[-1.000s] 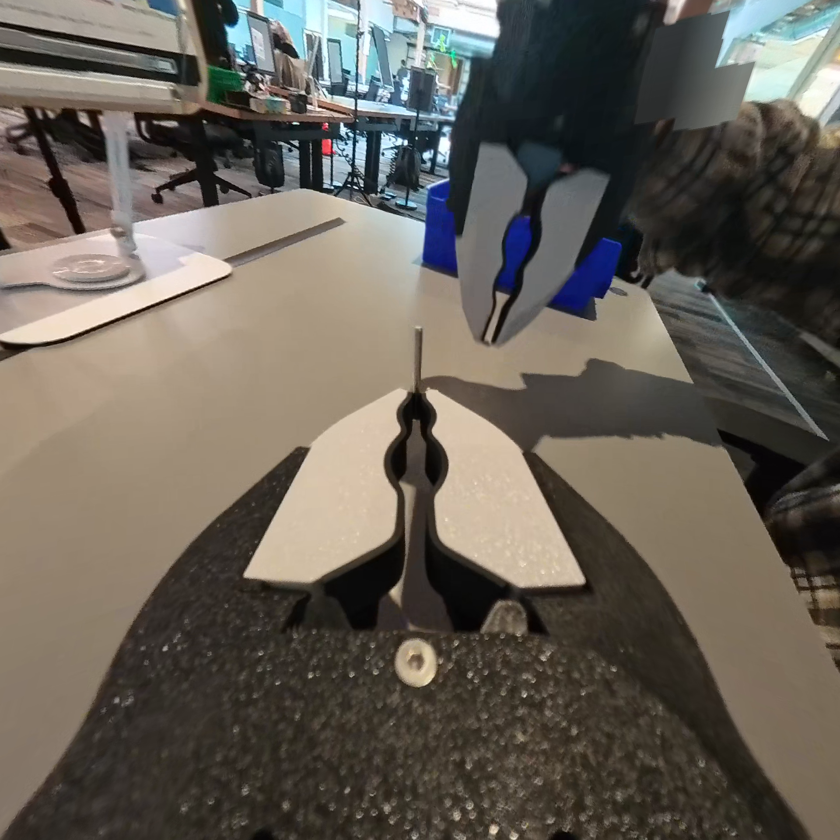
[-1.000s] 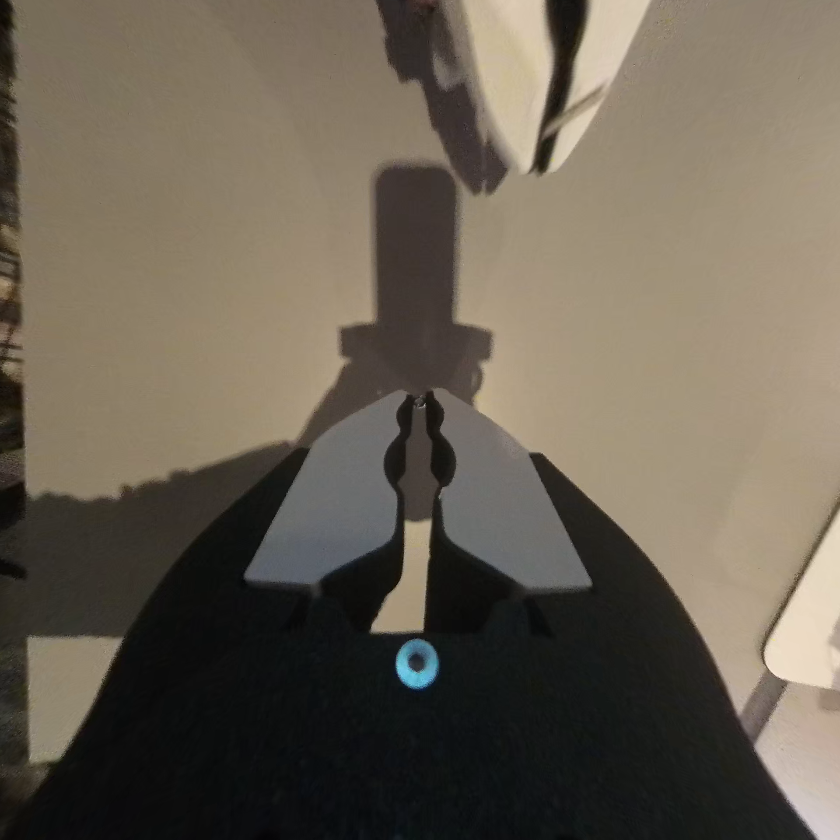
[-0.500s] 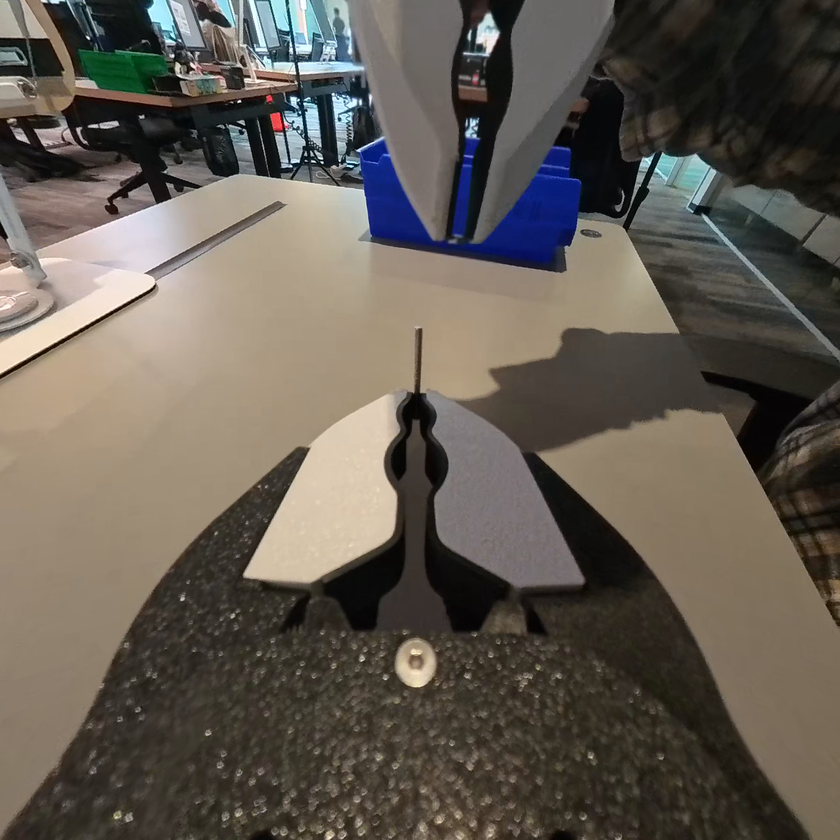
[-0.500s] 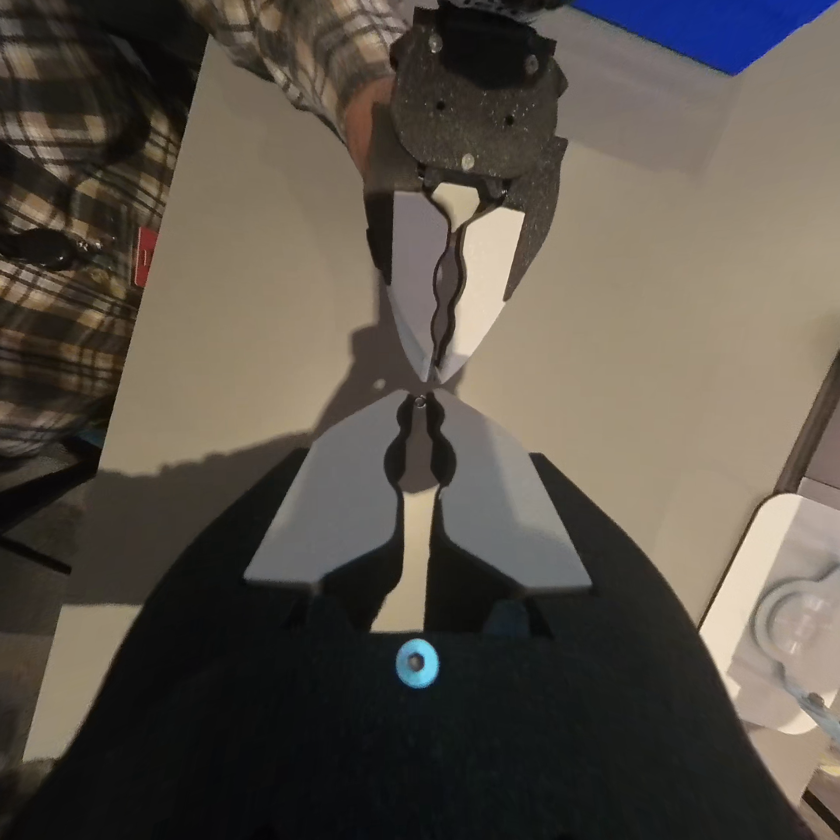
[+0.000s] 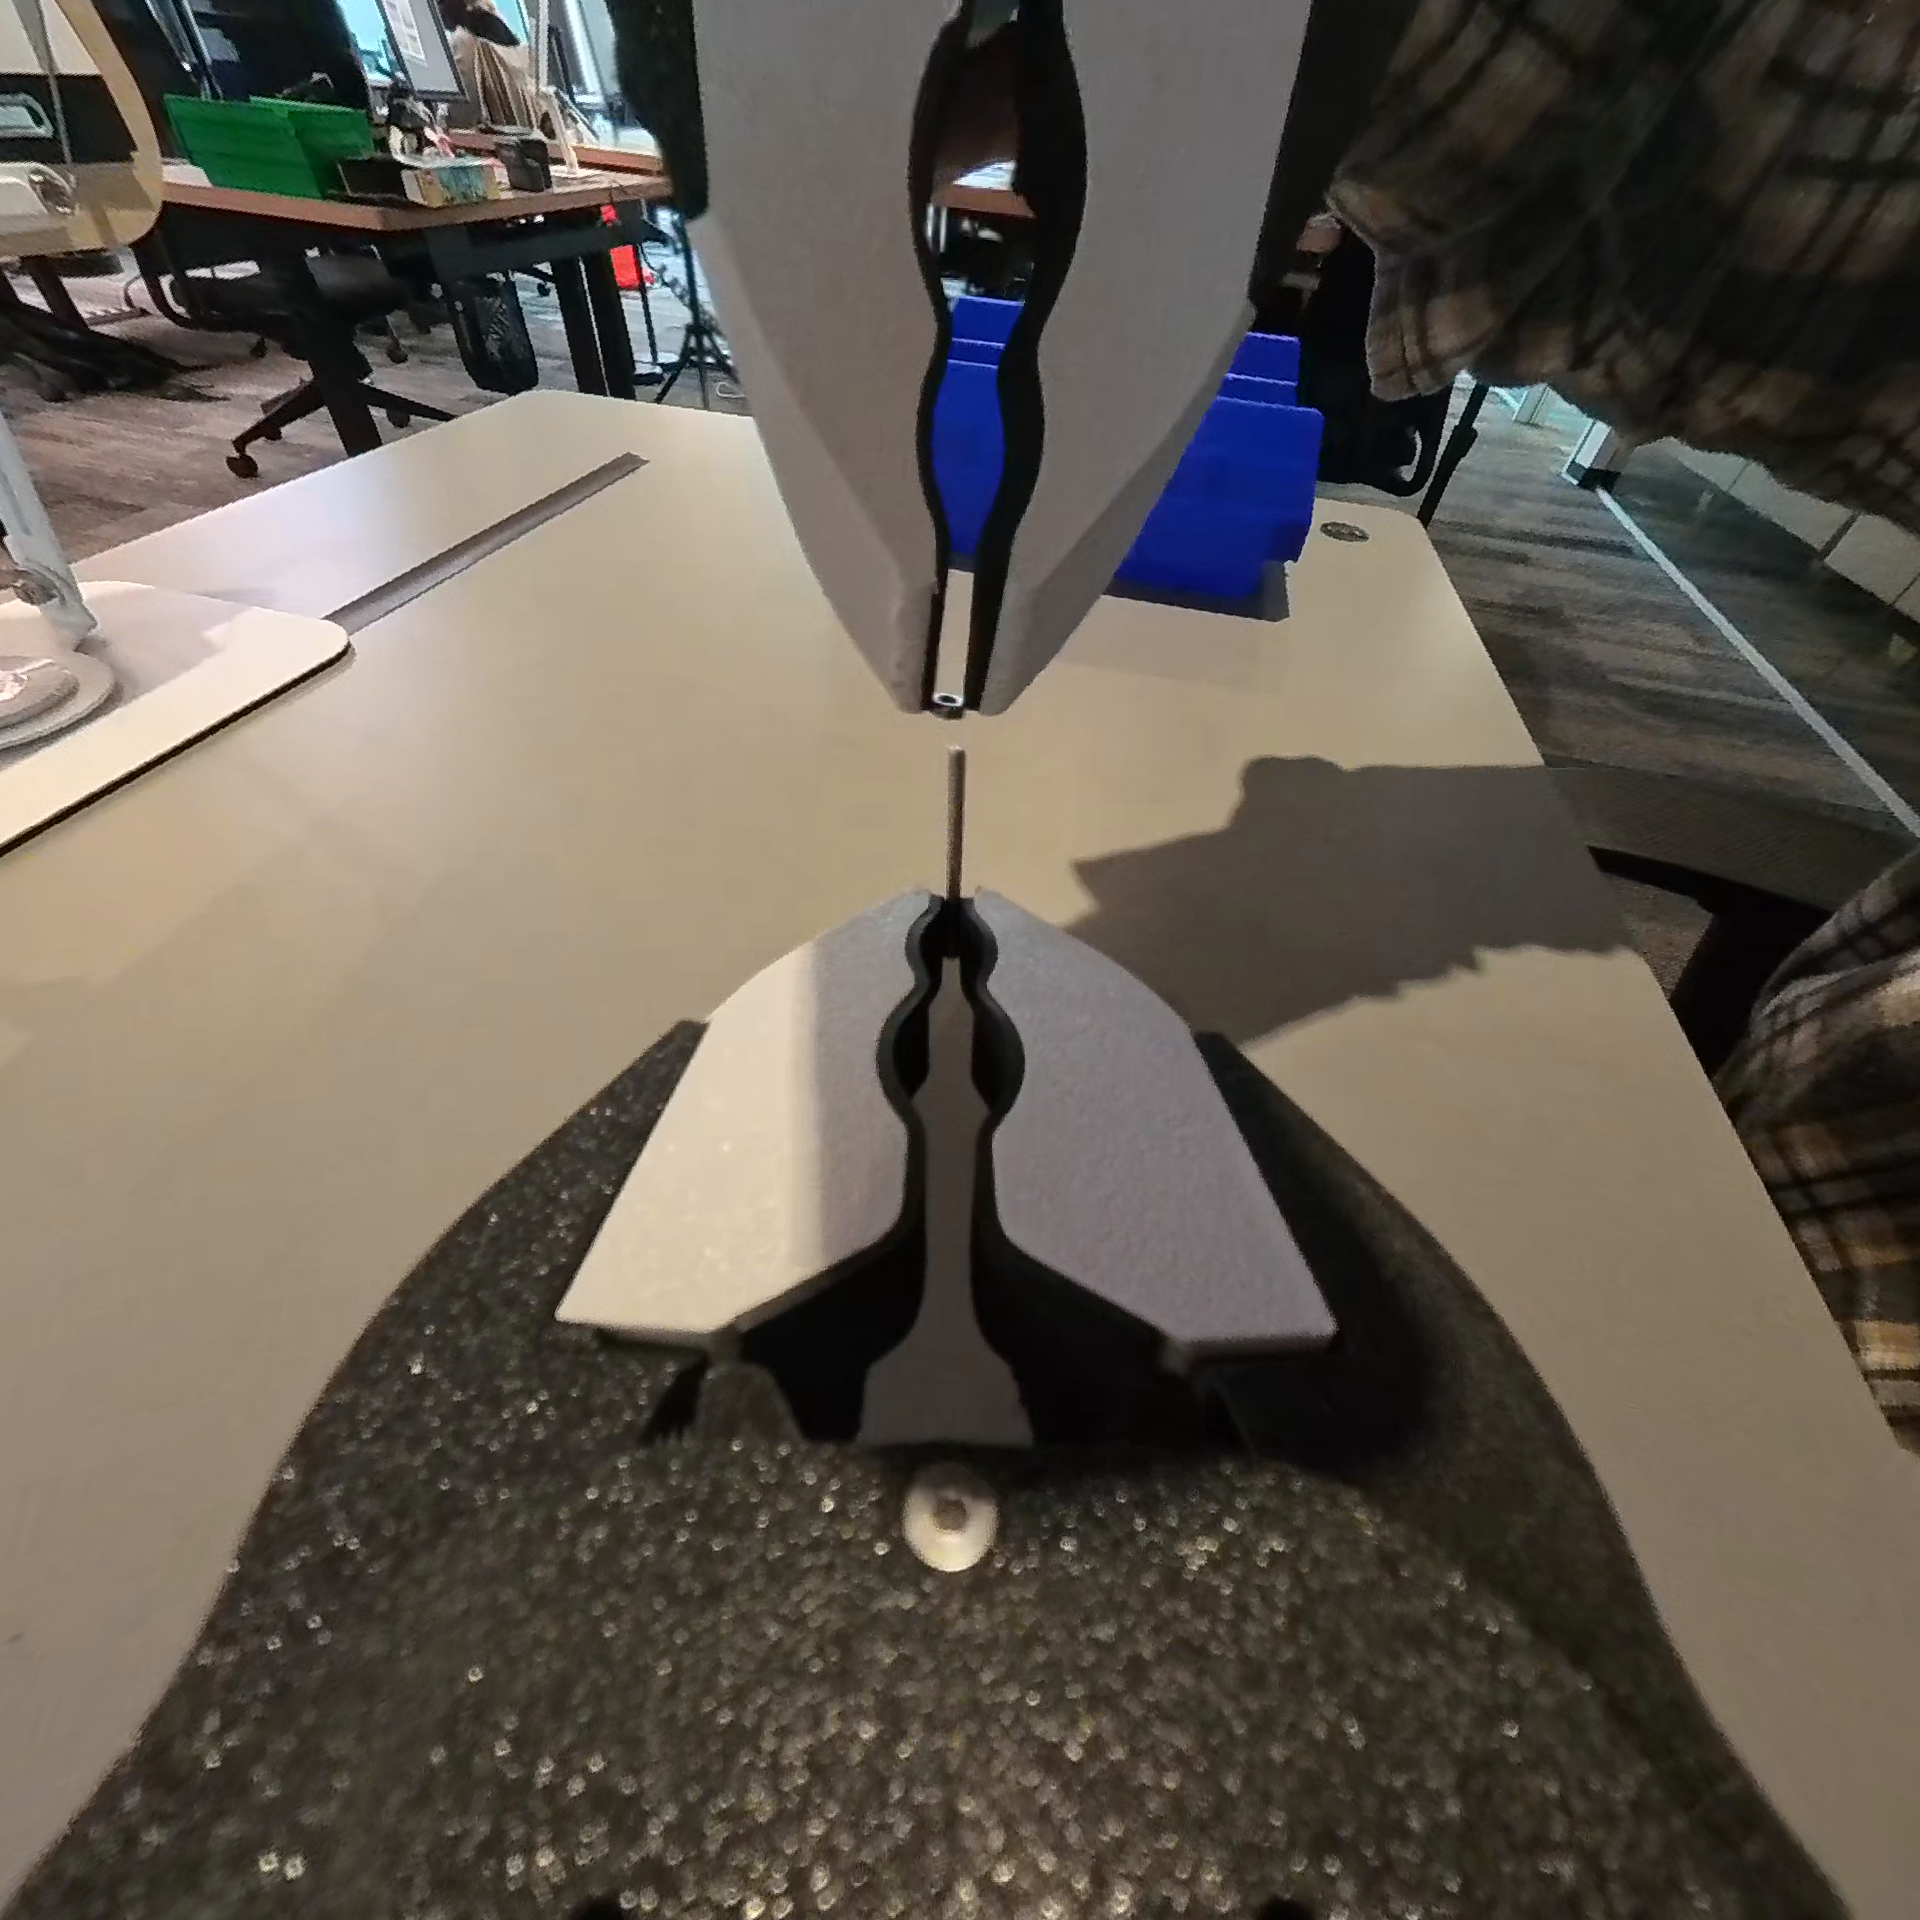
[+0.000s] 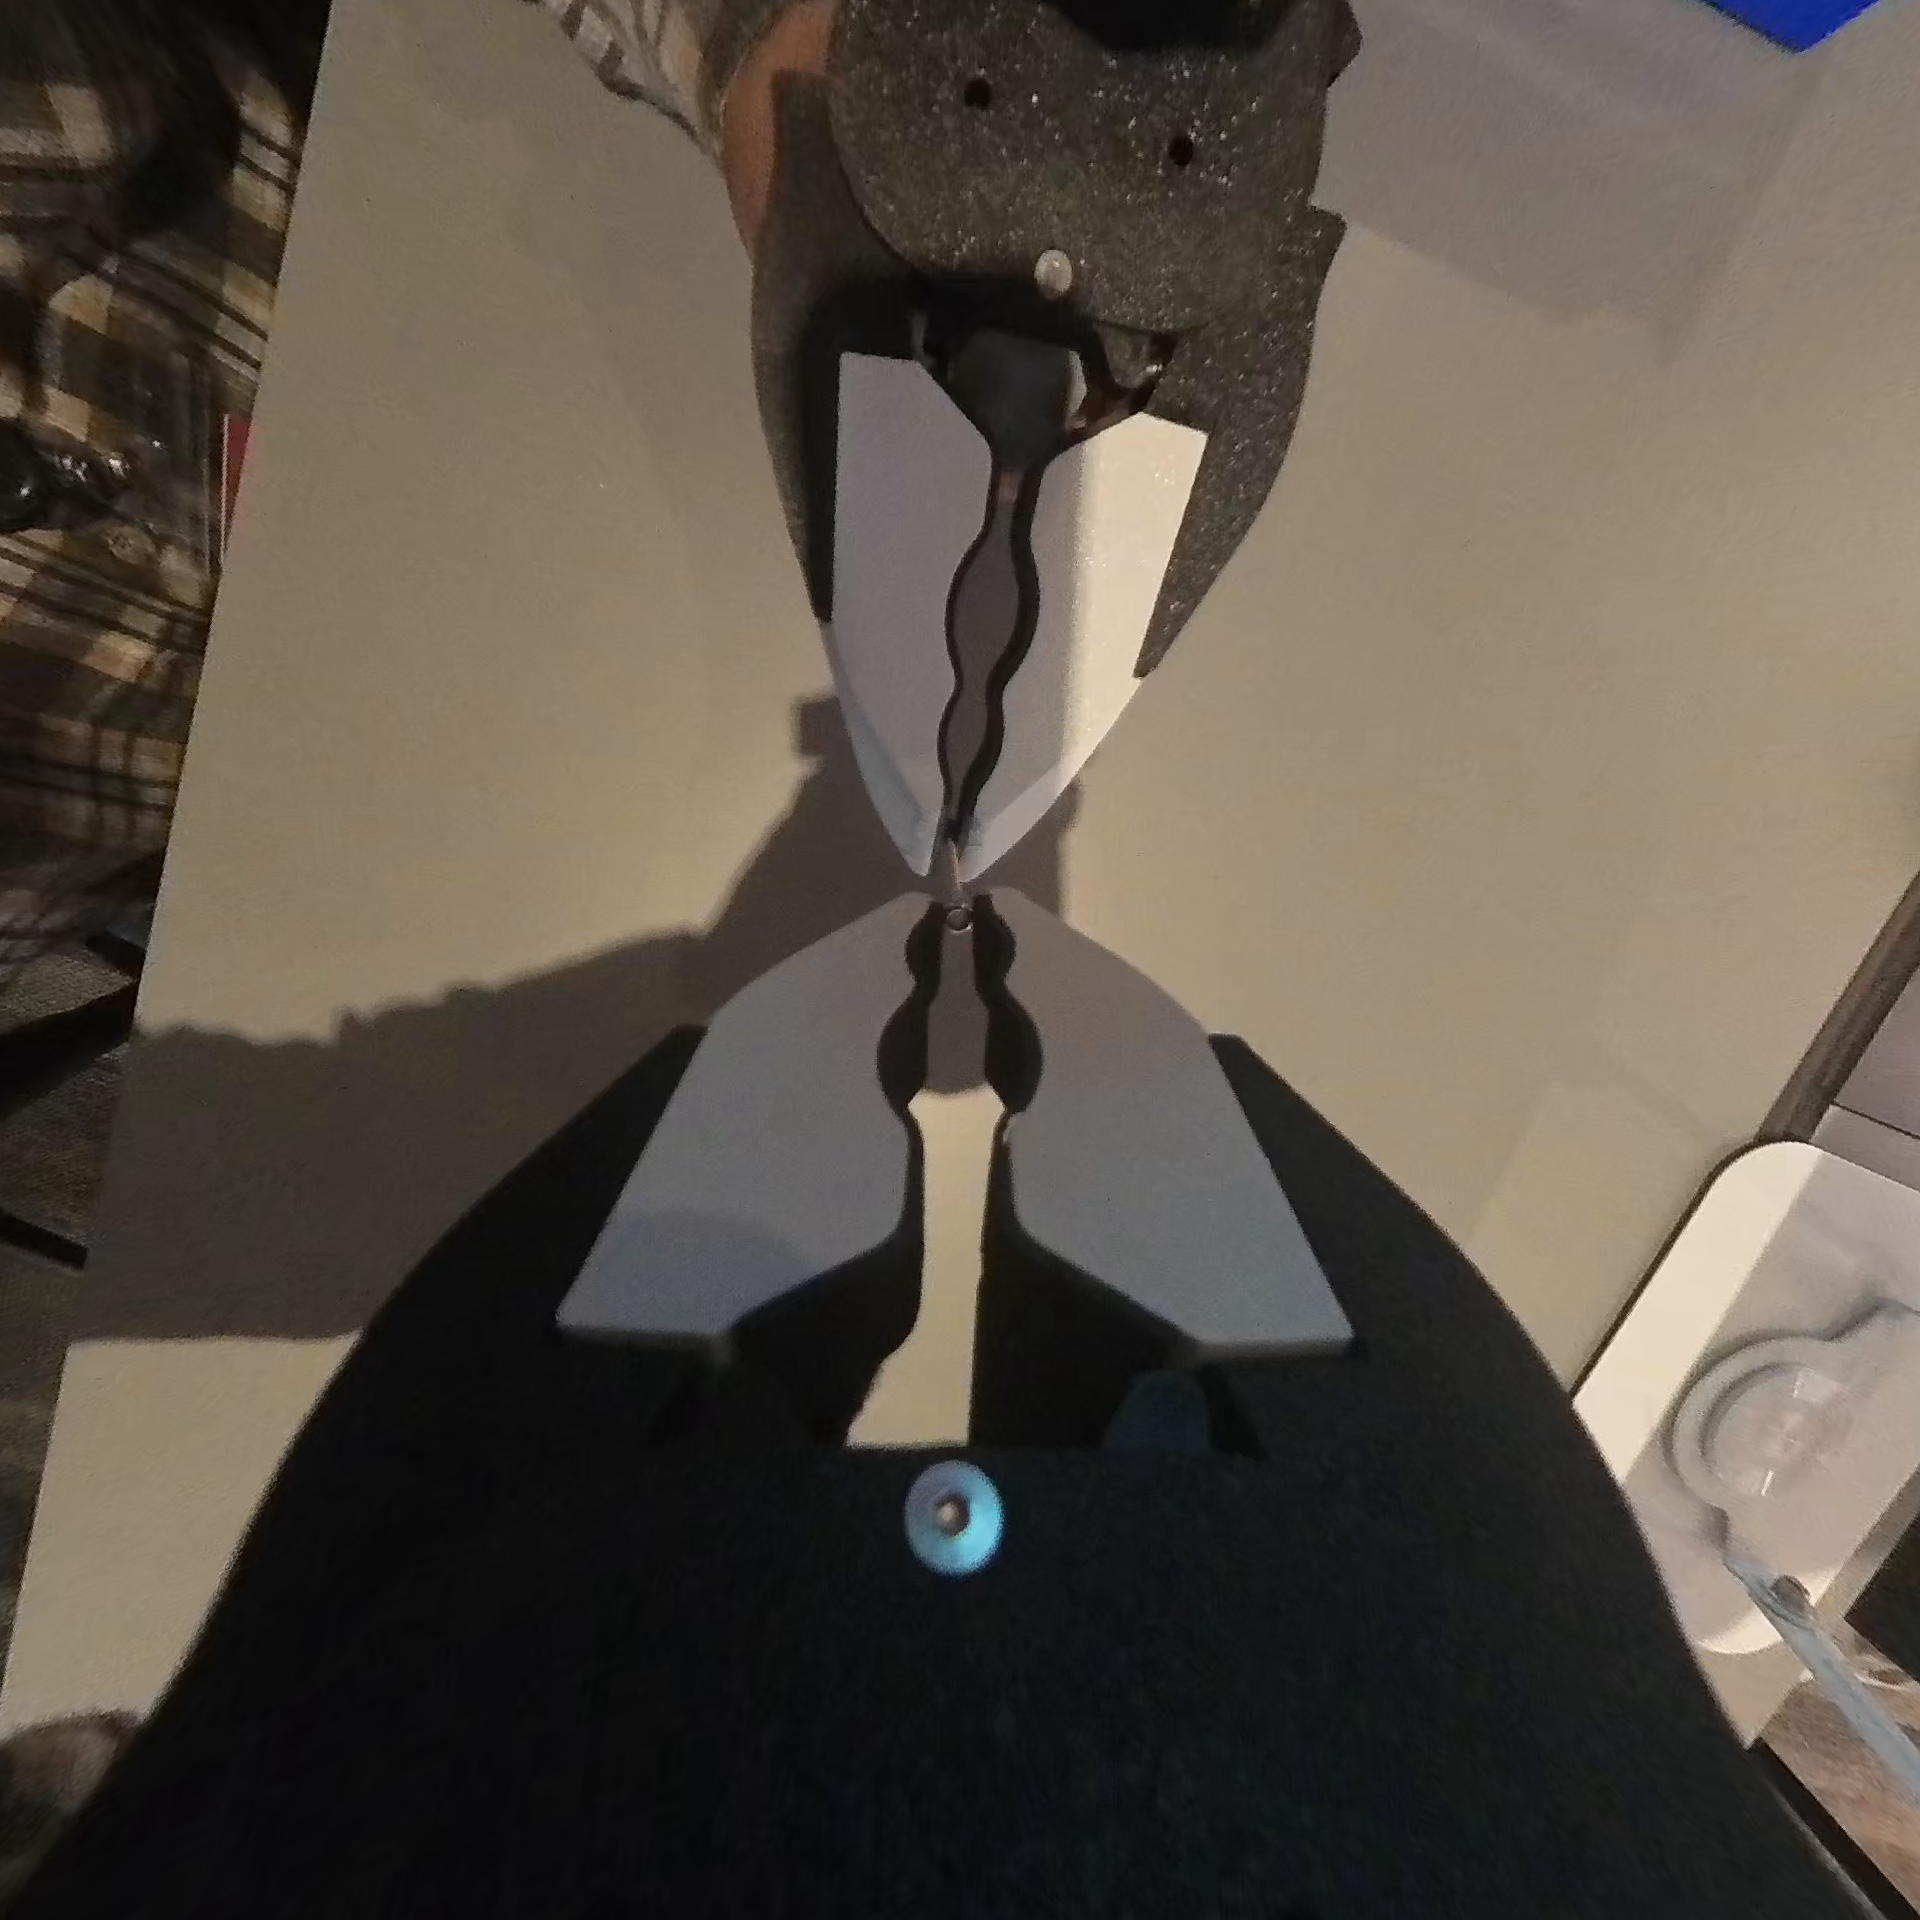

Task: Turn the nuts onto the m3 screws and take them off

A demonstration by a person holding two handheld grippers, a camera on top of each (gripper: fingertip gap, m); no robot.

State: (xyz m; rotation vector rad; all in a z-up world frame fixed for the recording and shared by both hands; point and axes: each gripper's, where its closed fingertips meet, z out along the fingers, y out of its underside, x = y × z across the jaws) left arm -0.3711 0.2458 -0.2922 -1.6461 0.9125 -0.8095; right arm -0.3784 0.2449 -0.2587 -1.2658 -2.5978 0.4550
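Left wrist view: left gripper [image 5: 953,906] pinches screw [image 5: 955,819], head hidden; right gripper [image 5: 951,698] clamps nut [image 5: 948,701].

Nut [image 5: 948,700] just above upright screw [image 5: 954,821]

Small gap between nut [image 5: 948,700] and screw [image 5: 955,821], blue bin [image 5: 1226,488] behind

A broad, smooth beige tabletop [image 5: 520,727] with rounded corners filled the foreground, a dark narrow slot [image 5: 488,540] cut along its far left part. Hard shadows [image 5: 1351,894] lay across it. Stacked blue plastic bins [image 5: 1226,468] stood at its far edge. Beyond, a wood-topped desk on black legs [image 5: 416,218] carried green crates [image 5: 260,140], with a black wheeled office chair [image 5: 312,343] on grey-brown plank flooring [image 5: 1714,623].
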